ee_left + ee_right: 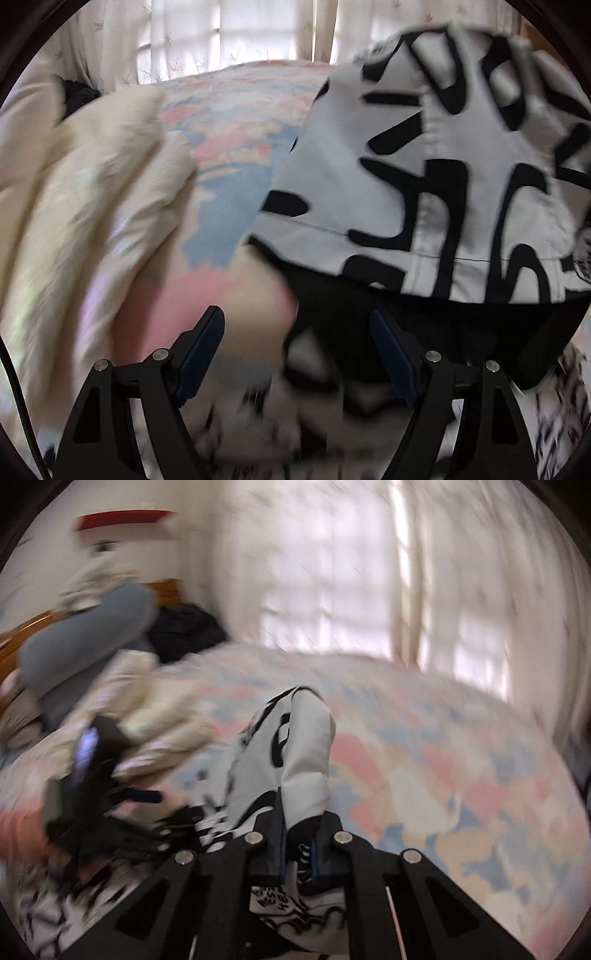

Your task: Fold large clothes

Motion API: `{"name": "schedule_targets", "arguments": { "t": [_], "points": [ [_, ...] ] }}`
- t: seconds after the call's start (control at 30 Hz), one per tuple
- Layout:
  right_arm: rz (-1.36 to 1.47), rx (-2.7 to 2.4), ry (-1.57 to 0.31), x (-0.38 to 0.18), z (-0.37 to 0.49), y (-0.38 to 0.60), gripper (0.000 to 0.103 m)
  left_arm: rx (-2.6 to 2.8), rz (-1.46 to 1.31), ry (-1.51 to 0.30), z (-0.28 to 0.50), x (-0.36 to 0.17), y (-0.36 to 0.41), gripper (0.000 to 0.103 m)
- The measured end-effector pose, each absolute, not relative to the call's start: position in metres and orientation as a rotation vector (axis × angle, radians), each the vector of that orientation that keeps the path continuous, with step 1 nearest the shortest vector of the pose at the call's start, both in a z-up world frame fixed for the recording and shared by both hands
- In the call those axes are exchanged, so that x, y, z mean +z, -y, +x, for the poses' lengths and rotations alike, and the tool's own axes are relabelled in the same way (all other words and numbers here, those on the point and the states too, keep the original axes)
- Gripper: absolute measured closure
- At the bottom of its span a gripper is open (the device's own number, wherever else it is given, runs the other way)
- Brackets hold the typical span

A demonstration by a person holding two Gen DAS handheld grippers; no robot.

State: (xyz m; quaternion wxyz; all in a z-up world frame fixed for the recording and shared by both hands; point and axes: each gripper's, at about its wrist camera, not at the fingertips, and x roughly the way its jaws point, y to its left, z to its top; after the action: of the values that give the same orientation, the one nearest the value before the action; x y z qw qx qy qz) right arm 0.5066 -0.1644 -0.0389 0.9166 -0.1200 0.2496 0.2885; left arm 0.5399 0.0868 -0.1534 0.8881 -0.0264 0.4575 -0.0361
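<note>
- The right gripper (300,834) has its jaws drawn nearly together, pinching a fold of the black-and-white printed garment (295,753); the cloth rises past the fingertips in a narrow column.
- The left gripper (297,328) stands wide apart with nothing between its fingers (207,339); blurred printed cloth lies below them.
- In the left wrist view the same garment (436,177) hangs raised to the right, its dark lining showing just beyond the right-hand finger.
- The rest of the garment trails down onto the pastel patchwork bedspread (424,768), partly lifted and not yet laid flat.
- Judgement: this looks like the lift-and-spread step, before any fold. The next move calls for the free left gripper to take a second edge or corner, so the cloth can be stretched flat on the bed.
- A cream quilt (92,192) is heaped to the left, near the working space; a grey cushion (85,653) lies behind it.
- Both views are motion-blurred. Which part of the garment is pinched cannot be told, and its full outline is cut off by the frame.
</note>
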Motion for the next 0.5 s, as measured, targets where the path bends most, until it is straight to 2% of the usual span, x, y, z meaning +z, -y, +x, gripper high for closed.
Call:
{"name": "schedule_targets", "arguments": {
  "t": [0.13,0.23,0.33,0.37,0.4,0.5],
  "points": [
    [-0.398,0.708,-0.386,-0.015,0.409,0.161,0.095,-0.116,-0.106,-0.927,0.477,-0.136,-0.103,0.024],
    [-0.528,0.716,-0.342,-0.019,0.340,0.157,0.091,-0.142,-0.142,-0.923,0.424,-0.131,-0.118,0.024],
    [-0.627,0.672,-0.336,-0.038,0.275,0.161,0.070,-0.162,-0.166,-0.952,0.376,-0.136,-0.131,0.024],
    [-0.641,0.656,-0.362,-0.046,0.258,0.164,0.059,-0.166,-0.170,-0.968,0.361,-0.140,-0.133,0.024],
    [-0.650,0.635,-0.389,-0.055,0.247,0.166,0.055,-0.180,-0.172,-0.989,0.344,-0.144,-0.136,0.024],
    [-0.583,0.580,-0.515,-0.077,0.220,0.179,0.055,-0.222,-0.193,-1.034,0.315,-0.152,-0.142,0.024]
  ]
}}
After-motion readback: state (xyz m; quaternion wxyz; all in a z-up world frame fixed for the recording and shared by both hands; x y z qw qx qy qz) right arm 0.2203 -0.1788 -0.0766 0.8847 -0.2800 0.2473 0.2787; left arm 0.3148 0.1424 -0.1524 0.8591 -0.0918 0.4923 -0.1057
